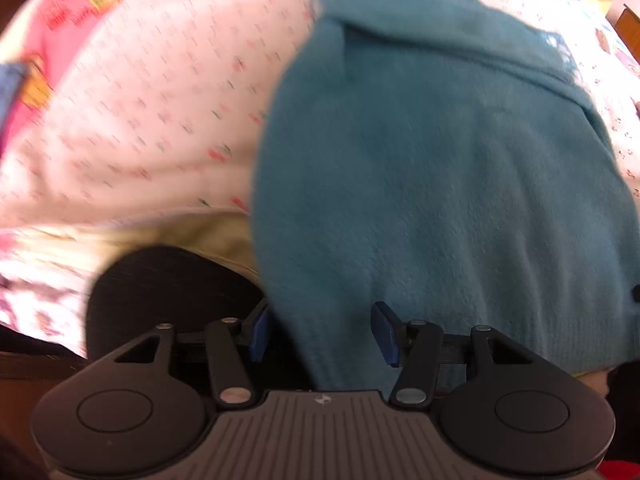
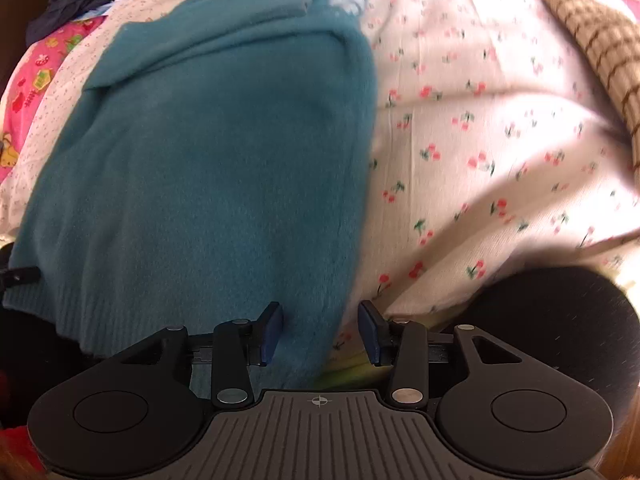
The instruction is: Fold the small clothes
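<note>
Sweater (image 2: pixel 208 152) teal knit, soft/floppy, light; both grippers (image 1: pixel 320 334) (image 2: pixel 320 332) part-open, unclamped, straddling hem corners—grab there.

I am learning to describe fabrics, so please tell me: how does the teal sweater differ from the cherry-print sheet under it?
The teal sweater is one plain dark colour with white flowers only near its far end; the cherry-print sheet is pale with small red cherries all over. The sweater looks thick and fuzzy with a ribbed hem; the sheet looks thin and smooth. The sweater has folded layers; the sheet lies spread out with a few creases. Both are soft cloth.
</note>
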`<state>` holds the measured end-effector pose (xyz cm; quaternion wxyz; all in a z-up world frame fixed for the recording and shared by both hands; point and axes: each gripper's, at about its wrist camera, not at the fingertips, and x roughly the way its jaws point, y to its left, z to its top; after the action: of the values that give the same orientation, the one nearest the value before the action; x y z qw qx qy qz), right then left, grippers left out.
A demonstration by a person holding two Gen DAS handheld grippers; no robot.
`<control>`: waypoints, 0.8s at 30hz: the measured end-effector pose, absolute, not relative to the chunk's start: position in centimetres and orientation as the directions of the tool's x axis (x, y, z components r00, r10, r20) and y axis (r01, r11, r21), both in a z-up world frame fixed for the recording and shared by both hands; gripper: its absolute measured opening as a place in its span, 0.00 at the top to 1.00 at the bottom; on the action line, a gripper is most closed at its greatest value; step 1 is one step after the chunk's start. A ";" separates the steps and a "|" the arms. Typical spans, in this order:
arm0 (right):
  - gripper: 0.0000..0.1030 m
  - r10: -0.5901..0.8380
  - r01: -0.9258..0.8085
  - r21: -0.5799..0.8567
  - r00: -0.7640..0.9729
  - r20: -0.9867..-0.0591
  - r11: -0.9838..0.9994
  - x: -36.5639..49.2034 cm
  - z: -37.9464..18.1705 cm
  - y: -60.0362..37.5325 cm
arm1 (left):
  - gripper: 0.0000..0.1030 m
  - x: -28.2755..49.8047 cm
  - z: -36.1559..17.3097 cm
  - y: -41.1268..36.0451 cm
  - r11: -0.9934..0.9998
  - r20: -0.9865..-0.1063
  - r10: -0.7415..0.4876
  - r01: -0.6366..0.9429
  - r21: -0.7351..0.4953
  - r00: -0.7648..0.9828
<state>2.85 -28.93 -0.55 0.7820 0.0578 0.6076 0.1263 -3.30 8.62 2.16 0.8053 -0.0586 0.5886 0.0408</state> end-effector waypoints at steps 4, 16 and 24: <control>0.60 0.314 -0.109 0.299 0.178 -0.932 0.948 2.7 -1.4 -29.3 | 0.51 -2.6 1.8 8.2 0.994 -0.958 -0.014 -0.103 -0.046 0.287; 0.88 0.525 -0.036 0.533 0.245 -0.815 0.845 1.5 -0.8 -31.5 | 0.83 -3.6 2.5 10.6 0.948 -0.916 -0.173 -0.193 -0.255 0.361; 0.89 0.653 -0.133 0.676 0.445 -0.613 0.725 1.4 4.3 -31.3 | 0.83 -4.2 7.2 11.3 0.909 -0.805 -0.263 -0.143 -0.391 0.532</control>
<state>1.36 -31.34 4.28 0.8030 0.2784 0.4668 0.2446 -4.21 11.30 7.24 0.8496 -0.2103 0.4824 -0.0351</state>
